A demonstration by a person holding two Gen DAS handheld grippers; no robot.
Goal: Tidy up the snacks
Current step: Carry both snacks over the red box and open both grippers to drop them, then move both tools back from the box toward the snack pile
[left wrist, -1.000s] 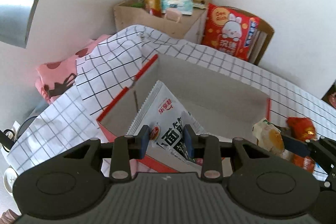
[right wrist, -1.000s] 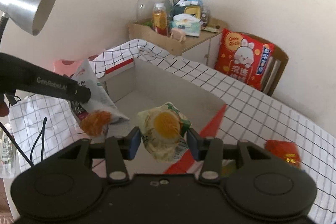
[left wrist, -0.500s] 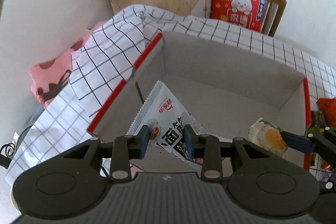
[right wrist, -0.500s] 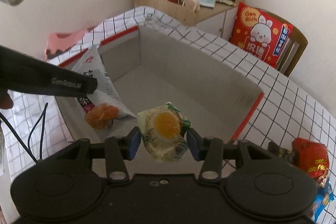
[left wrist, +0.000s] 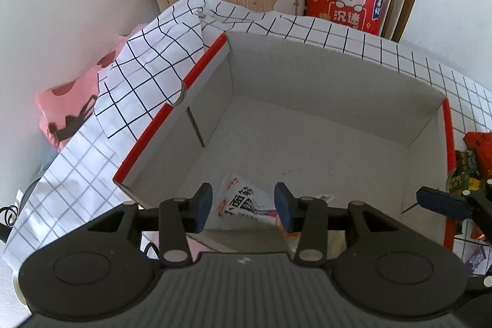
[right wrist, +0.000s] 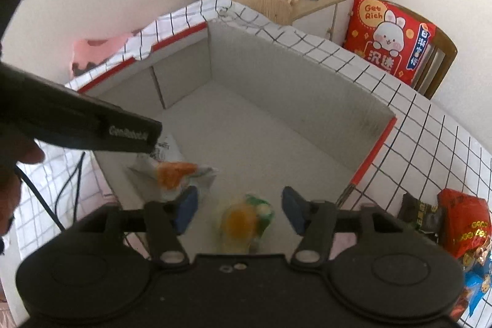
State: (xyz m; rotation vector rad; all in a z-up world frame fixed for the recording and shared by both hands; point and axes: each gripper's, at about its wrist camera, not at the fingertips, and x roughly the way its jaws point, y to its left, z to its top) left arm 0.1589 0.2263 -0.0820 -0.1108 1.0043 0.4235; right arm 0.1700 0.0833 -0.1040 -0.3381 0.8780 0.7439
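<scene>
From the left wrist, the left gripper (left wrist: 243, 206) hangs over the near edge of a big grey box (left wrist: 323, 73) with red rims. Its jaws have just been opening, and now they stand apart with nothing in them. A white bag (left wrist: 243, 200) with black letters lies on the box floor just past the fingers, not touching them. It sits in the near part of the box. On the right, the tip of the other gripper pokes in over the box's right rim. More snacks (left wrist: 475, 156) lie outside the box on the right, on the checked cloth (left wrist: 141, 76).

From the right wrist, the right gripper (right wrist: 235, 209) is also over the near part of the box. Its jaws have just been opening too, and they are wide now. A small yellow and green pack (right wrist: 244, 222) sits between them, but the pads do not press on it. It looks blurry, so it may be dropping or just landed; I cannot tell. The white bag lies to the left of it, under the left gripper's dark finger (right wrist: 92, 125). A red bag (right wrist: 464, 223) and other snacks wait on the cloth at the far right.

The bags look light, soft and puffy. They are probably crinkly and a bit slippery. I think it is best to pinch one by its flat sealed edge, gently, so the food inside does not get crushed.
</scene>
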